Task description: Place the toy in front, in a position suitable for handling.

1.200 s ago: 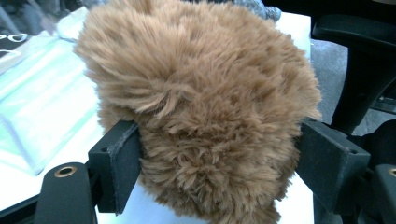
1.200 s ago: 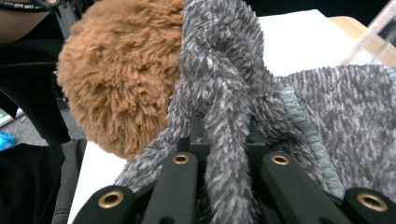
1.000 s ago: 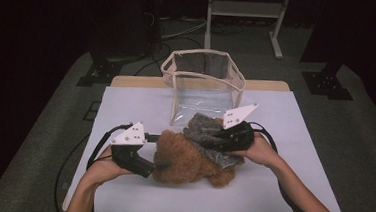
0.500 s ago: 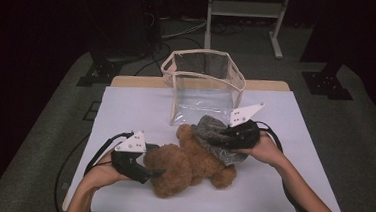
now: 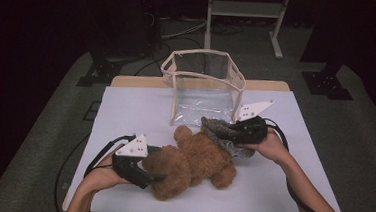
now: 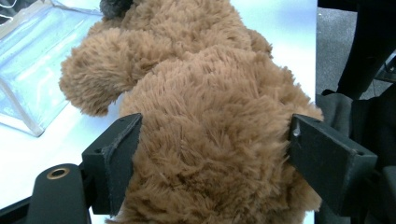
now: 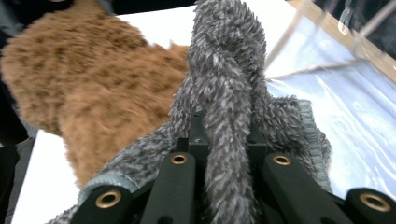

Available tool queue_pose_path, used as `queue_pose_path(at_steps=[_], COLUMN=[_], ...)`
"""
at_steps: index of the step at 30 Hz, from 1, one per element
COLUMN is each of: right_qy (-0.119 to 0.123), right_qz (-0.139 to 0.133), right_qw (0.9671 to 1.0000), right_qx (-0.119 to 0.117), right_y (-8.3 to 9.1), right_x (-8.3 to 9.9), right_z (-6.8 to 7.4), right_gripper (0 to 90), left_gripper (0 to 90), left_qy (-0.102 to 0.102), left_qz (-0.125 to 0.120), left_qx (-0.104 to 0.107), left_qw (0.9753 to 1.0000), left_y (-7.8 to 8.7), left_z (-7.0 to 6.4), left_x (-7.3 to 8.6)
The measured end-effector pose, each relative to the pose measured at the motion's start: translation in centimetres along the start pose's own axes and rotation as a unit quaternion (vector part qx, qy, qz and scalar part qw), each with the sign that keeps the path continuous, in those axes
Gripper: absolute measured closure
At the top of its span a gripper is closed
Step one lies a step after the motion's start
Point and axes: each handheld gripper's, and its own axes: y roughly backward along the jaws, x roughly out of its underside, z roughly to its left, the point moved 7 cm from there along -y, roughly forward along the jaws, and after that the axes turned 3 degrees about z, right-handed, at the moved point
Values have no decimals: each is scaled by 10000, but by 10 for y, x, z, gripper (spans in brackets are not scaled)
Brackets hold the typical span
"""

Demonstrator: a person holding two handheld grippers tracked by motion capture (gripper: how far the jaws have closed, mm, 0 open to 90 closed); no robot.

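A brown teddy bear [image 5: 192, 161] lies on the white table [image 5: 131, 107], head toward the clear bag [image 5: 202, 87]. My left gripper [image 5: 144, 172] is at the bear's near end. In the left gripper view its jaws press into the fur on both sides of the bear's body [image 6: 210, 116], so the left gripper [image 6: 215, 140] is shut on it. My right gripper [image 5: 234, 132] is shut on a grey fuzzy cloth [image 5: 219, 131] that rests against the bear's upper right side. In the right gripper view the cloth [image 7: 224, 84] stands up from between the jaws of the right gripper [image 7: 226, 126].
The clear plastic bag with a cream rim stands open at the back middle of the table. Cables trail from both grippers off the front edge. A white metal stand [image 5: 245, 10] is on the floor behind the table, which is dark all around.
The left gripper has drawn back toward the table's front with the bear, which turned slightly. The grey cloth in the right gripper has shifted right, off the bear's head.
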Motion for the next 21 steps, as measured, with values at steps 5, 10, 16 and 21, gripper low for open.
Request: queue_pose_path(at_steps=[5, 10, 16, 21], right_qy=[-48, 90, -57, -411], right_qz=[110, 170, 66, 255], right_qw=[9998, 9993, 9999, 9983], right_qx=[-163, -315, -146, 313], right_y=[-6, -9, 11, 53], right_x=[7, 5, 18, 62], right_z=[5, 22, 19, 6], right_gripper=[792, 798, 798, 793], left_gripper=[190, 215, 212, 212], left_qy=[-7, 487, 359, 233], left_qz=[222, 277, 308, 335], left_qx=[-256, -656, -466, -360], left_qw=[9994, 9963, 9978, 9985], left_y=[-1, 2, -2, -2], left_z=[10, 38, 40, 38], left_x=[7, 23, 19, 15])
